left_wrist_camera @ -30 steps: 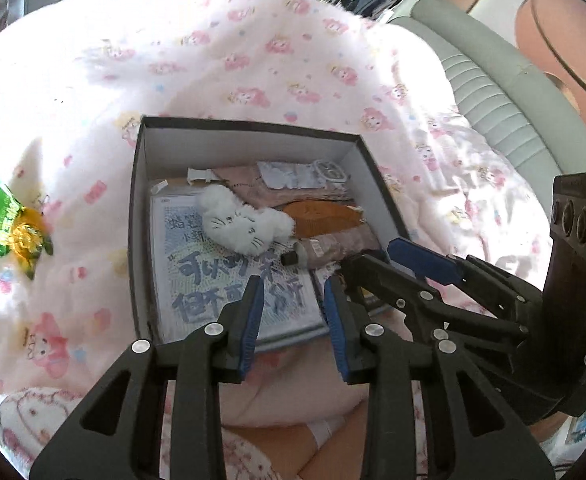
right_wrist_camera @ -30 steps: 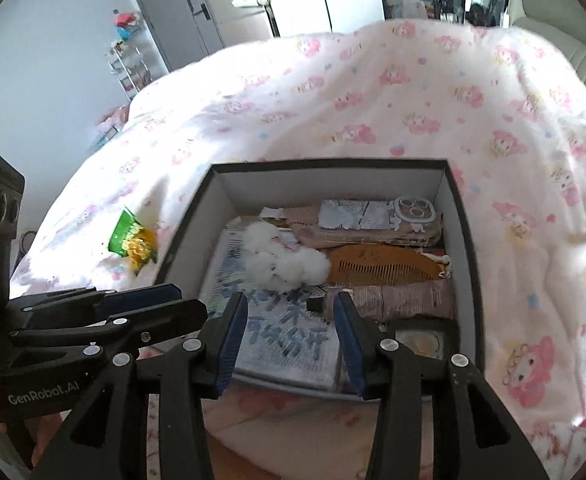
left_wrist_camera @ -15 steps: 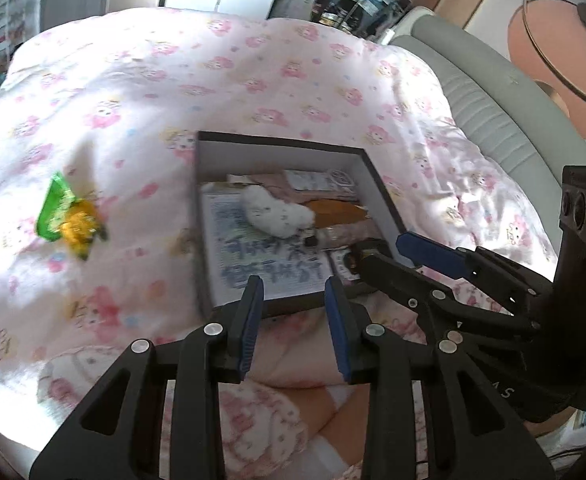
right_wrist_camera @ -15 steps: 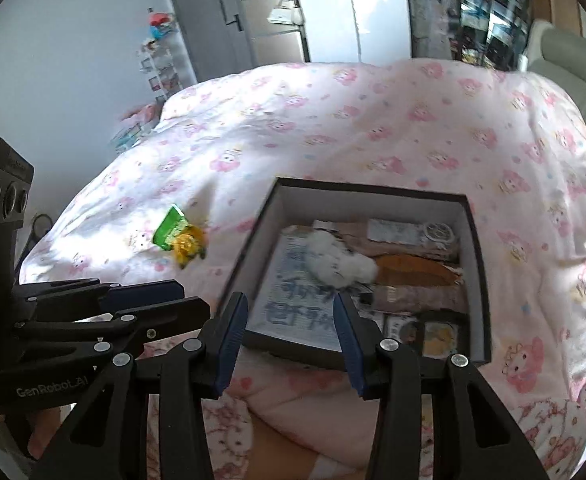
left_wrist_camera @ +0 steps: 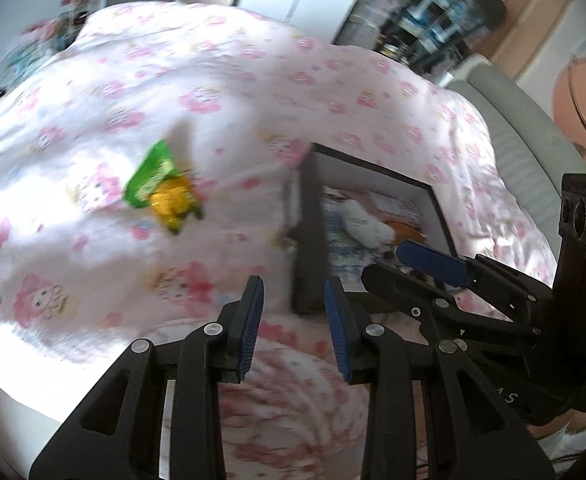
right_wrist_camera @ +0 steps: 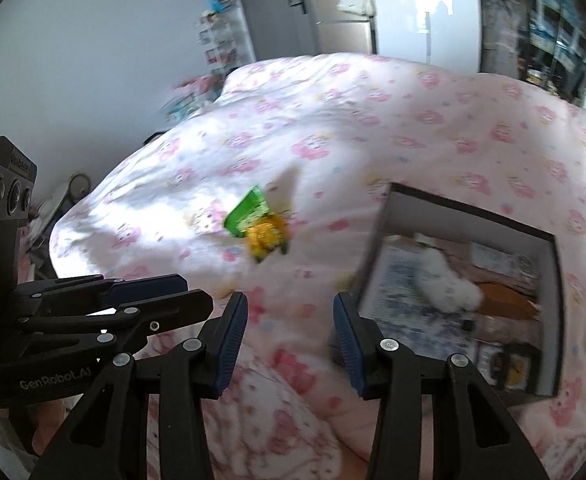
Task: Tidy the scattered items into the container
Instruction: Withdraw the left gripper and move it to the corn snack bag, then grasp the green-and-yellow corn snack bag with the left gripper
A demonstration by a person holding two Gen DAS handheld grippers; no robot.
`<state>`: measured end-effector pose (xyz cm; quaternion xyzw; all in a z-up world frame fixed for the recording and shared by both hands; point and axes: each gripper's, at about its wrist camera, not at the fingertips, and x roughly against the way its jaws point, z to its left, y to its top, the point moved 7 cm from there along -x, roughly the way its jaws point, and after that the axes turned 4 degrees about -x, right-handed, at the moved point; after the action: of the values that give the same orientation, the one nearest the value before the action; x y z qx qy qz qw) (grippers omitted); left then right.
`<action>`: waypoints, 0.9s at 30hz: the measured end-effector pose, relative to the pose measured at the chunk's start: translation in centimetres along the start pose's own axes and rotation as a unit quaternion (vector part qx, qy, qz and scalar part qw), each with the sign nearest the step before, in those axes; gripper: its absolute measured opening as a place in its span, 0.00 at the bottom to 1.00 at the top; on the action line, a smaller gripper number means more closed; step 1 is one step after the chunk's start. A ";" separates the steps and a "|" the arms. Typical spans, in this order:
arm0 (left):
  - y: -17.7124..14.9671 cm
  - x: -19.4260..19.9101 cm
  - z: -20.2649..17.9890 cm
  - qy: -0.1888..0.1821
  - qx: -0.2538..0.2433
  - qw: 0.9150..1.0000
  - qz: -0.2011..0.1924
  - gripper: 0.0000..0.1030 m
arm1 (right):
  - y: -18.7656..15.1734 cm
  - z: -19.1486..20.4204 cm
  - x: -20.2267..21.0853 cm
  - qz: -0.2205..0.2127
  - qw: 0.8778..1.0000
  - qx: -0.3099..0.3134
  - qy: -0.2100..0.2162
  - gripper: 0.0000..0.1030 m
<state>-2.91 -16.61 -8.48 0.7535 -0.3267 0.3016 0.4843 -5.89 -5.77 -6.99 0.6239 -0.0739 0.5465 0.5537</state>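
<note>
Green and yellow snack packet (left_wrist_camera: pixel 161 188) lies alone on the quilt (left_wrist_camera: pixel 93 120), left of the box (left_wrist_camera: pixel 309 236). Left gripper (left_wrist_camera: pixel 293 320) and right gripper (right_wrist_camera: pixel 289 324) both parted, empty. Risk: soft quilt yields, pads pinch fabric with packet.

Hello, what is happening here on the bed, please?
A person is tidying loose items into a dark box that sits on a pink patterned blanket. The box already holds a white plush toy, a printed booklet and other small things. One green and yellow snack packet lies on the blanket outside the box. The left gripper and right gripper are both empty, fingers apart, above the blanket near the packet.
</note>
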 end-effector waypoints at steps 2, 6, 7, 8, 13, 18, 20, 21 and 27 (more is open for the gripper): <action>0.0 -0.2 2.3 0.004 0.023 1.000 -0.001 0.31 | 0.2 1.3 -1.4 0.010 1.000 0.007 0.011 0.39; -0.2 -1.3 6.2 0.014 0.057 0.998 -0.001 0.31 | 0.5 3.3 -5.3 0.047 0.997 -0.018 0.059 0.39; -0.3 -1.7 7.2 0.012 0.065 0.998 0.001 0.32 | 0.5 3.6 -6.4 0.056 0.996 -0.027 0.067 0.39; -0.3 -2.2 8.1 0.011 0.075 0.997 0.003 0.34 | 0.4 3.9 -7.3 0.063 0.995 -0.030 0.069 0.39; 0.0 -4.7 11.9 0.001 0.112 0.994 0.013 0.39 | 1.4 4.1 -11.8 0.083 0.996 -0.022 0.038 0.39; 1.0 -7.5 15.4 -0.004 0.143 0.989 0.022 0.39 | 3.2 3.4 -16.3 0.102 0.995 -0.013 0.015 0.39; 1.7 -9.0 16.6 -0.017 0.154 0.988 0.027 0.40 | 3.8 3.0 -18.3 0.112 0.994 -0.009 0.003 0.39; 2.0 -9.7 17.0 -0.027 0.162 0.986 0.030 0.41 | 4.1 2.6 -19.5 0.118 0.993 -0.011 -0.003 0.39; 3.7 -14.9 19.1 -0.097 0.209 0.971 0.059 0.41 | 3.6 1.4 -26.1 0.169 0.985 -0.021 -0.029 0.40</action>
<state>-12.19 -32.46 -24.64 0.8428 -0.3460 0.3171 0.2636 -17.81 -21.57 -24.49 0.6060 -0.2059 0.6122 0.4644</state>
